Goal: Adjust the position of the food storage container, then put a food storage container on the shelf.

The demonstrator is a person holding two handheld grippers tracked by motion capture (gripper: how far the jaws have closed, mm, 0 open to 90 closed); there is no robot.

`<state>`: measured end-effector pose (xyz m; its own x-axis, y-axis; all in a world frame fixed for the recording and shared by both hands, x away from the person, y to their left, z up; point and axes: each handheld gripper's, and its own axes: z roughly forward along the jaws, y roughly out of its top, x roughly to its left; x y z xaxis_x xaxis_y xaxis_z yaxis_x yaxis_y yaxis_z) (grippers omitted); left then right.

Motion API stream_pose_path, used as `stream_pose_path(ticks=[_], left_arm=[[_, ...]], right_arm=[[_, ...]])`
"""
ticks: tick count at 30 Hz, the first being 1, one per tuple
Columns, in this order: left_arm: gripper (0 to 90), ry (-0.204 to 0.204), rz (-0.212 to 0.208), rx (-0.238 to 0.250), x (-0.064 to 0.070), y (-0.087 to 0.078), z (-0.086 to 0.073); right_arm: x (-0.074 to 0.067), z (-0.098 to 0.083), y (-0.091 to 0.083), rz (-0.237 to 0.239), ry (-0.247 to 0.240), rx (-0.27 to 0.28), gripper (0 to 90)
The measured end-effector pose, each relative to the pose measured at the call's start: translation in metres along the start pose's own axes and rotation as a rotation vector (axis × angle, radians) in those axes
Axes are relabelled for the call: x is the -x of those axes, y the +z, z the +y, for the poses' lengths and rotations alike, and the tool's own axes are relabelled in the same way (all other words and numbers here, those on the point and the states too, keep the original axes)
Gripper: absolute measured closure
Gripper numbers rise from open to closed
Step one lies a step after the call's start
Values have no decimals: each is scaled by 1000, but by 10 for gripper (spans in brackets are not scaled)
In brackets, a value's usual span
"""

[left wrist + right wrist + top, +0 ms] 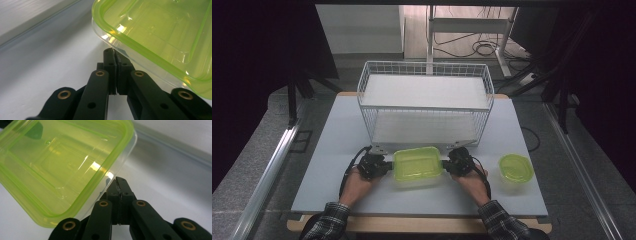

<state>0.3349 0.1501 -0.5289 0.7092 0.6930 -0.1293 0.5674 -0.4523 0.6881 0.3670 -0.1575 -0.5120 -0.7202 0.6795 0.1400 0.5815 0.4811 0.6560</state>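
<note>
A rectangular clear container with a lime-green lid [417, 164] sits on the white table in front of me. My left gripper [388, 165] is at its left end and my right gripper [446, 165] at its right end. In the left gripper view the jaws are pressed together with nothing between them, and the left gripper [114, 52] has its tips against the clear wall just under the rim of the green lid [160, 32]. In the right gripper view the right gripper [119, 181] is likewise shut, its tips against the container wall below the lid [62, 167].
A white wire rack [424, 102] with two shelves stands just behind the container, its open front facing me. A small round container with a green lid [515, 169] rests at the right on the table [332, 150]. The person's forearms come in from the near edge.
</note>
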Motion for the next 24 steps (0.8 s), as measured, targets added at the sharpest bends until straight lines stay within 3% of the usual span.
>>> stream_pose_path(ticks=[3,6,11,13,15,17,19,22,23,24], left_arm=[[891,9,-17,-7,4,0,0],[881,45,-28,-33,16,1,0],[797,42,-2,-12,17,-6,-3],[712,41,7,-7,16,-8,-6],[590,34,20,9,14,-13,-12],[492,28,35,18,13,-19,-17],[380,25,57,60,13,-28,-23],[198,4,89,87,13,-32,-25],[158,4,89,87,13,-32,-25],[117,-7,95,93,14,-33,-26]], right_arm=[[-2,-4,-4,-6,-13,-6,893],[-4,-12,-11,-15,-8,-23,889],[2,-15,-19,-40,5,-19,847],[4,-15,-22,-47,10,-13,826],[8,-17,-31,-91,-2,25,712],[11,-18,-37,-91,15,47,629],[13,-21,-44,-91,39,64,543],[15,-23,-52,-86,47,98,420],[15,-23,-52,-86,47,98,420],[15,-25,-57,-83,48,108,352]])
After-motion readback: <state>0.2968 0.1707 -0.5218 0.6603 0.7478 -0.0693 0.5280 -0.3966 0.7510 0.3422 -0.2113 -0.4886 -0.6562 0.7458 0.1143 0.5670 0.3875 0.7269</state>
